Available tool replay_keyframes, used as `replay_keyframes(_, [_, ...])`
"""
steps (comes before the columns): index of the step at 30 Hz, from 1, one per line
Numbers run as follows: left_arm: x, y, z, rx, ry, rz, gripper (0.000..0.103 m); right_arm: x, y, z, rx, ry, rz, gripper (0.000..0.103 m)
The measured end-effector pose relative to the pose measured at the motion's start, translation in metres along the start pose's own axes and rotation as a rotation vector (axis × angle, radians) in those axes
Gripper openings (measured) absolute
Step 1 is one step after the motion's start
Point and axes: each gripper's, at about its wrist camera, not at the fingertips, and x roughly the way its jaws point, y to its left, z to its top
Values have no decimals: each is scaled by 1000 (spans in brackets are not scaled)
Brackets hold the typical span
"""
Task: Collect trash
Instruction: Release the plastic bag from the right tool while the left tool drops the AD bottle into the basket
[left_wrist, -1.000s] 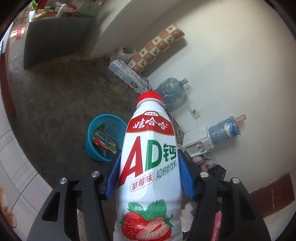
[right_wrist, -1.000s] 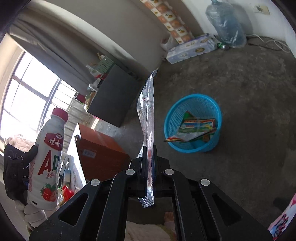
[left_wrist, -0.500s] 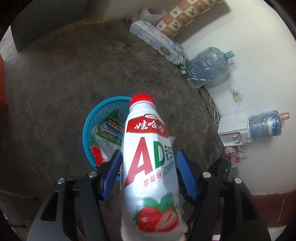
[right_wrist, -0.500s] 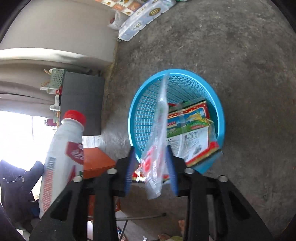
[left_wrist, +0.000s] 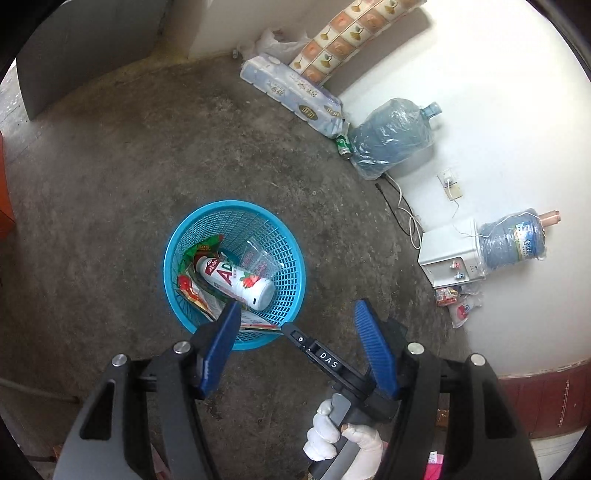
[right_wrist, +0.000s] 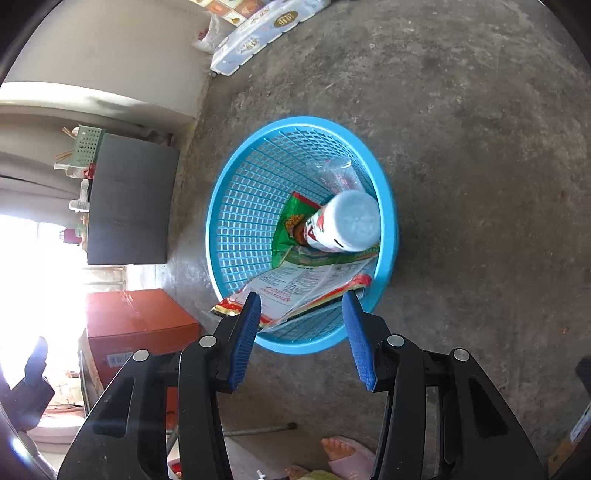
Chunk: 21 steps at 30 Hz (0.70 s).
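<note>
A blue mesh basket (left_wrist: 291, 254) (right_wrist: 236, 229) stands on the concrete floor. Inside lie a white AD milk bottle (left_wrist: 236, 278) (right_wrist: 345, 221), a clear plastic wrapper (left_wrist: 258, 258) (right_wrist: 336, 173) and red-green snack bags (left_wrist: 192, 284) (right_wrist: 295, 291). My left gripper (left_wrist: 295, 314) is open and empty above the basket's near rim. My right gripper (right_wrist: 301, 306) is open and empty over the basket's near edge. The right gripper's body (left_wrist: 332, 365) shows in the left wrist view, held by a white-gloved hand.
Water jugs (left_wrist: 391, 136), a white dispenser (left_wrist: 450, 254), a tissue pack (left_wrist: 291, 92) and cables lie along the wall. A dark cabinet (right_wrist: 129, 199) and an orange box (right_wrist: 136, 325) stand left of the basket. A bare foot (right_wrist: 340, 450) is near the bottom edge.
My left gripper opened and the milk bottle dropped into the basket. My right gripper opened and the clear wrapper fell in too. Both grippers now hang over the basket.
</note>
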Motion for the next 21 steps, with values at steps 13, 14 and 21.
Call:
replay_keyframes(13, [-197, 10, -107, 152, -214, -33, 67, -116, 65, -115, -259, -171, 58, 54])
replay_keyframes(14, [-213, 15, -118, 157, -240, -27, 69, -124, 74, -125, -296, -182, 54, 57])
replay_keyframes(21, [-305, 59, -204, 133, -440, 40, 78, -164, 144, -191, -609, -280, 38, 80])
